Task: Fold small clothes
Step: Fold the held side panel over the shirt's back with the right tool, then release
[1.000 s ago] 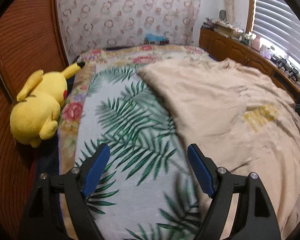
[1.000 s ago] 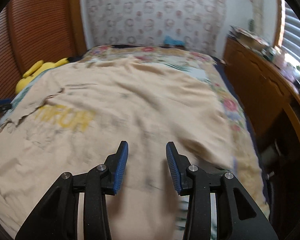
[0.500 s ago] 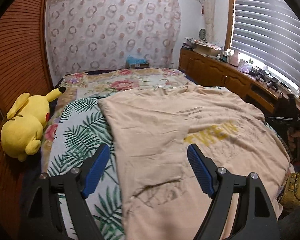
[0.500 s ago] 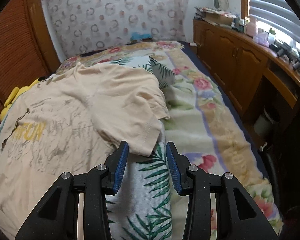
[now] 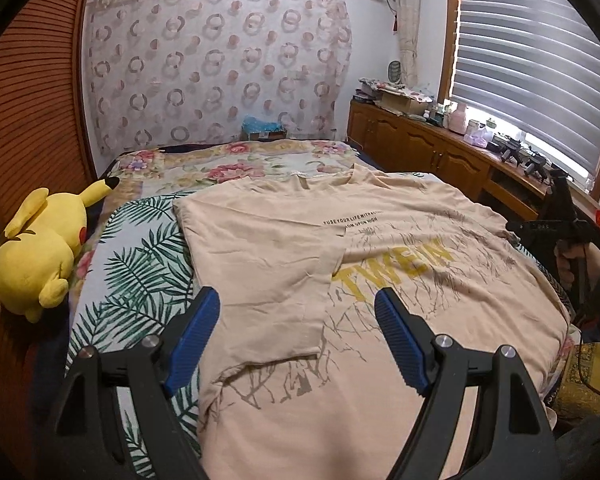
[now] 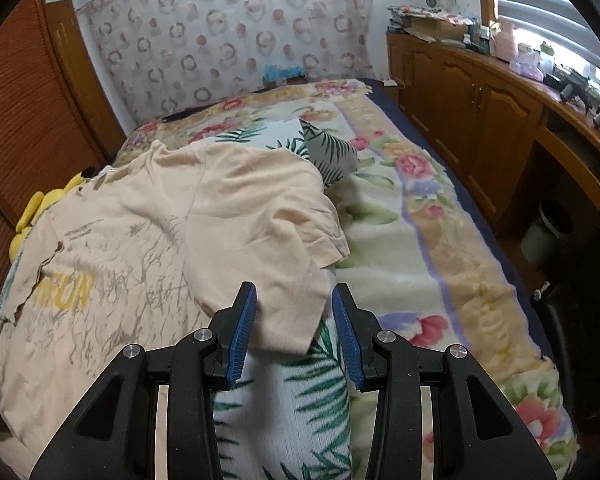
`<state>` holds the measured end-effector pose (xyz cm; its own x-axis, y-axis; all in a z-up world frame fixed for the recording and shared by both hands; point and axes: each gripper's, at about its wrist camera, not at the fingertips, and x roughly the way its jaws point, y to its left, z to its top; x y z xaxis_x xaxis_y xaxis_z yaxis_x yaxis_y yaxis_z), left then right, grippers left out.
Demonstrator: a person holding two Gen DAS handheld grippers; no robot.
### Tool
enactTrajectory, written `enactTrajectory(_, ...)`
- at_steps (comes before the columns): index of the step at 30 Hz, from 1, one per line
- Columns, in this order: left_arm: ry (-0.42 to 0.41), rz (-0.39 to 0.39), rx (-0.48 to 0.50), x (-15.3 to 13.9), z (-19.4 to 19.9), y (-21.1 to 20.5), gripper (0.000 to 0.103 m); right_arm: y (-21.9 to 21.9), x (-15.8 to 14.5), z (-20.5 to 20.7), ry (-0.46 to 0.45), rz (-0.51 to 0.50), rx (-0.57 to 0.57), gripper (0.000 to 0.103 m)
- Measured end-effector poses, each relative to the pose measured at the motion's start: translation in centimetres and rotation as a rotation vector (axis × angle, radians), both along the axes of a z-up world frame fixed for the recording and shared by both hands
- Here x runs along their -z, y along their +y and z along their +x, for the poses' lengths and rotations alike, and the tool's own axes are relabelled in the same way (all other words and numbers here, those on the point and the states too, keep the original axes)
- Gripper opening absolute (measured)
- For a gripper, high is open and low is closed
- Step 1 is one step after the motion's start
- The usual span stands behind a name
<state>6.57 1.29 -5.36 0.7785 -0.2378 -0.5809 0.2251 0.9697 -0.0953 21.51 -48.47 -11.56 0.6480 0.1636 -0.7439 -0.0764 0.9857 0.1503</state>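
bed (image 5: 148, 264) | t-shirt (image 5: 400, 272) left side folded in | left claw (image 5: 298, 336) released | right claw (image 6: 294, 330) released at sleeve edge (image 6: 296, 312)

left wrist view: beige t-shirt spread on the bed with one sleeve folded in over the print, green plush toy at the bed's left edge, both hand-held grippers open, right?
Only the colour is wrong. The left wrist view shows the plush toy is yellow, not green. The rest stands: the beige t-shirt lies spread on the bed, one sleeve folded over the print, left hand-held gripper and right hand-held gripper open.

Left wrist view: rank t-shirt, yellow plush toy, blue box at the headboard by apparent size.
1. t-shirt, covers most of the bed.
2. yellow plush toy, at the bed's left edge.
3. blue box, smallest, but it is farthest from the camera, so its true size is unsure.
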Motion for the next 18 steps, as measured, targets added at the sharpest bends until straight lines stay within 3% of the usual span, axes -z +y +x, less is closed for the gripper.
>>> enactTrajectory(11,0.019,-0.003,0.006,1.0,-0.1,-0.9,0.080,0.9,1.4,1.7,0.047,-0.071,-0.013,0.039)
enactTrajectory(14,0.021,-0.004,0.004,1.2,-0.1,-1.0,0.080,1.0,1.4,1.6,0.032,-0.100,-0.026,0.025)
enactTrajectory(16,0.022,-0.007,0.004,1.3,-0.2,-1.1,0.080,1.4,1.2,1.5,0.013,-0.157,-0.032,0.011)
enactTrajectory(18,0.024,-0.010,0.003,1.4,-0.2,-1.0,0.080,1.6,0.6,1.2,-0.014,-0.158,-0.057,0.005)
